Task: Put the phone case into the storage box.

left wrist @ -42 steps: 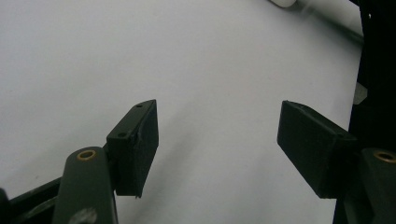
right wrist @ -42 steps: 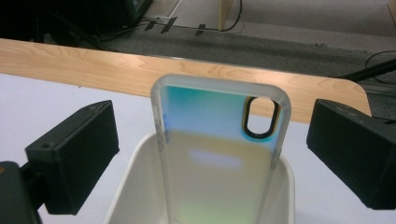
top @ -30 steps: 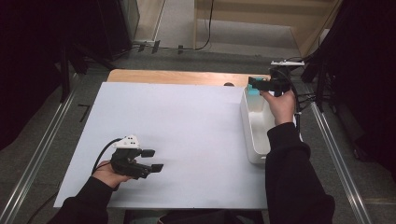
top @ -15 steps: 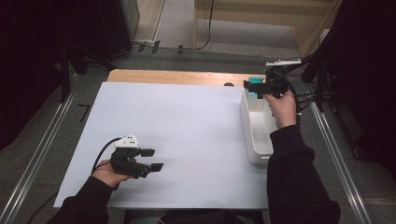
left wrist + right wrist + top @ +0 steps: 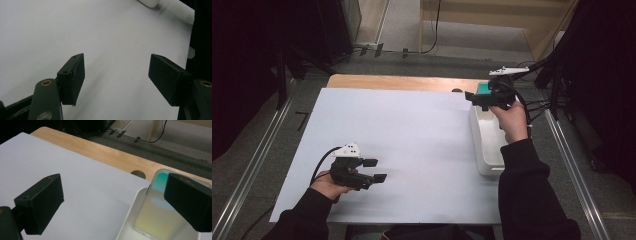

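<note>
Over at the far right the right tongs point(image 5: 473, 98) have slid a little further toward the desk's far edge since a second ago, while the left tongs point(image 5: 375, 170) sit just as they were.

Nearest first: the left hand point(image 5: 328, 184) comes in over the near edge by the near left corner, forearm in a dark sleeve, knuckles low on the white sheet point(image 5: 412, 145) that covers the desk point(image 5: 397, 81). Its tongs point toward the right edge, jaws spread wide with nothing between them; the left gripper view shows bare white sheet in the gap.

Further out, the right forearm runs along the right edge, crossing over the white tray point(image 5: 482, 145) that stands there lengthwise. The right hand point(image 5: 512, 120) is raised above the tray's far end, wrist bent, tongs aimed left toward the middle of the desk. Jaws parted here too, gripping nothing.

In the right gripper view, a translucent phone case point(image 5: 157, 210) with a green-to-yellow sheen leans against the tray's far wall, partly behind the right-hand jaw; I cannot tell whether that jaw touches it. Beyond the sheet, a strip of bare wood with a round hole point(image 5: 138, 173) marks the far edge.
</note>
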`<state>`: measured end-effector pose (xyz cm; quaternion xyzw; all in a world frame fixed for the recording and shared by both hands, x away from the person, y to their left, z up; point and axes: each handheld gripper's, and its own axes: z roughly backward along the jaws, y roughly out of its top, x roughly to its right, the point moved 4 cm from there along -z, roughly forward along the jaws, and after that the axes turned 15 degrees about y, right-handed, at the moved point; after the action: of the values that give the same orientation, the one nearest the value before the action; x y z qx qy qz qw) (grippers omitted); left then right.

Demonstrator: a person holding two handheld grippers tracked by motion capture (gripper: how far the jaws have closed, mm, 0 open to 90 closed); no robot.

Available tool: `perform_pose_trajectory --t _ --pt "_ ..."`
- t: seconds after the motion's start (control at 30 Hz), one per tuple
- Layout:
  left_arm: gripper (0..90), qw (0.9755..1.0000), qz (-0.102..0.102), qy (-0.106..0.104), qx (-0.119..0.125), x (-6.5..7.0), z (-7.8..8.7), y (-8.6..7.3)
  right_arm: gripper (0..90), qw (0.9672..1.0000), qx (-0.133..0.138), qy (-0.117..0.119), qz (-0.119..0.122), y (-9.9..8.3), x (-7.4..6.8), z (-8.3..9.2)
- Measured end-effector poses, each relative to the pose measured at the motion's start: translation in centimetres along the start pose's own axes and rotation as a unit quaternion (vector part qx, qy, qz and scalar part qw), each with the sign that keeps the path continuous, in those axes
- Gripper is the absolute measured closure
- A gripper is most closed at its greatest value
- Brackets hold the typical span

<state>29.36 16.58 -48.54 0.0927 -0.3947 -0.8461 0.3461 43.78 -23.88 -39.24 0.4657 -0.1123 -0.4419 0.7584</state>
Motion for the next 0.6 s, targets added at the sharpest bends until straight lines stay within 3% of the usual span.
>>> perform_pose_trajectory --t 0.2,0.6 --pt "29.0 1.0000 0.001 0.000 0.003 0.0 0.0 0.0 1.3 0.9995 0.029 0.013 0.000 -0.1 -0.8 0.5" --pt "29.0 1.0000 -0.001 0.000 0.003 0.0 0.1 0.1 2.7 0.9996 0.007 0.025 0.008 -1.2 -2.3 0.5"
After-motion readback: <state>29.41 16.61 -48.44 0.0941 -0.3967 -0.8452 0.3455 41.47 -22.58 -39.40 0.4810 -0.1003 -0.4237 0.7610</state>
